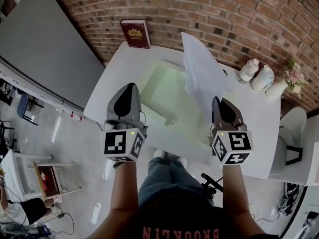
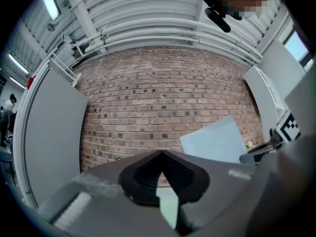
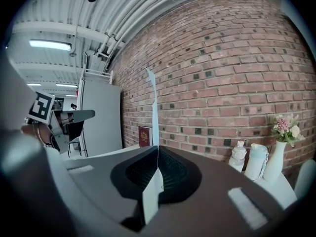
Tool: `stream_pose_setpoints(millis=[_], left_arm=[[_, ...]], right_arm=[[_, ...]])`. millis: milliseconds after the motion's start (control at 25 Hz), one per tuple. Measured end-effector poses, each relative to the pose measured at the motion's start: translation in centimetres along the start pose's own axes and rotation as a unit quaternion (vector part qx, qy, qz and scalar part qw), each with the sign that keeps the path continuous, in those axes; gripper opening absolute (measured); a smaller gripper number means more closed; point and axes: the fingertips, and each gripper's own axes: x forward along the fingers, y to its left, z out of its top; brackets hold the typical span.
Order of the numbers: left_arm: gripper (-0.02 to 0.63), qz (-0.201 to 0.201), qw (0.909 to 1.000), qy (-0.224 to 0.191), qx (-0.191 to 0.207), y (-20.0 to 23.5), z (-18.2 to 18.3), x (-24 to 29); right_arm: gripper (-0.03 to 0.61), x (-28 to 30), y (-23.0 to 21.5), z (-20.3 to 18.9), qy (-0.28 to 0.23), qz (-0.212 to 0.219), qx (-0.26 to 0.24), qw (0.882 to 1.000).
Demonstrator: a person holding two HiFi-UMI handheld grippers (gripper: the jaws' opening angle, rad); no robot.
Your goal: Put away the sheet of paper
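While head view shows sheet (image 1: 199, 68) broadside, right gripper (image 3: 157, 149) pinches it edge-on.

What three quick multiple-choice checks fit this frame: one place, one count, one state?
1. Where is the red book?
A. On the floor
B. Upright at the far edge of the table, by the brick wall
C. Lying flat at the table's near edge

2. How many white bottles stand beside the flower vase?
A. One
B. Two
C. Four

3. What state is the right claw in?
A. Open and empty
B. Shut on the red book
C. Shut on the sheet of paper

Answers:
1 B: the head view shows the book standing at the table's back edge, against the bricks.
2 B: two white bottles stand in a row with the vase in both the head view and the right gripper view.
3 C: the right gripper view shows the sheet's edge pinched between the closed jaws.
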Motion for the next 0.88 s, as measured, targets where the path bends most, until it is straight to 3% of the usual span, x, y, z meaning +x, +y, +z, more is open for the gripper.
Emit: stream_pose_setpoints(millis=[400,880], left_arm=[[-0.006,-0.041,0.9991,0.005,-0.010,0.9,-0.8,2.9],[-0.006,-0.053,0.9984,0.014,-0.013,3.6,-1.7,4.9]], right_arm=[[0.003,0.3,2.4,-0.3,0.018,0.016,0.027,0.999],[0.003,2.6,3.1,-4.3,0.070,0.054,0.155,0.984]])
